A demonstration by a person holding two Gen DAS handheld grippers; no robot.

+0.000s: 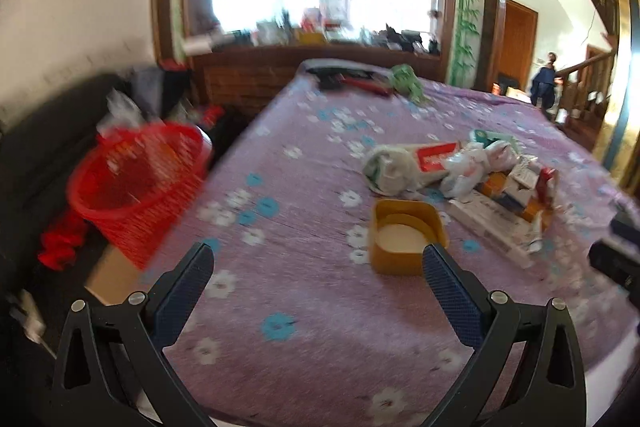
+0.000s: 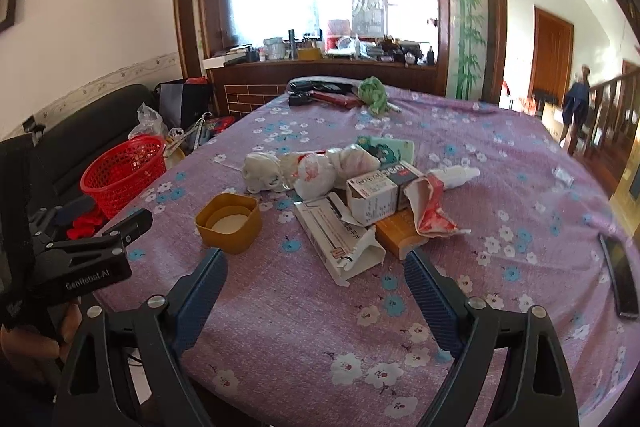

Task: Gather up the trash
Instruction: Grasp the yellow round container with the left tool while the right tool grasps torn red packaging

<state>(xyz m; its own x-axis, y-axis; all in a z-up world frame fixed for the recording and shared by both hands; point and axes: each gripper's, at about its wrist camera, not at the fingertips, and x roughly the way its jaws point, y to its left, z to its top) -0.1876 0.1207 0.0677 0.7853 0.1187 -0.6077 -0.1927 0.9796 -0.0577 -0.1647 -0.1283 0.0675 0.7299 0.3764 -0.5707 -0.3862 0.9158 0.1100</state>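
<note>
Both my tongs spread wide, empty — left gripper (image 1: 318, 259), right gripper (image 2: 316, 263). Trash pile (image 2: 360, 187) on the purple cloth, just right of the yellow tub (image 2: 229, 223); red basket (image 2: 124, 171) off its left. Cartons look light, crushable — I'd pinch a flat edge

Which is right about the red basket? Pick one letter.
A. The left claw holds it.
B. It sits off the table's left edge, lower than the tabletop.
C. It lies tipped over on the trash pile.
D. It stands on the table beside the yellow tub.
B: the red basket sits past the left edge of the table, below its top, and both claws are open and empty.
</note>
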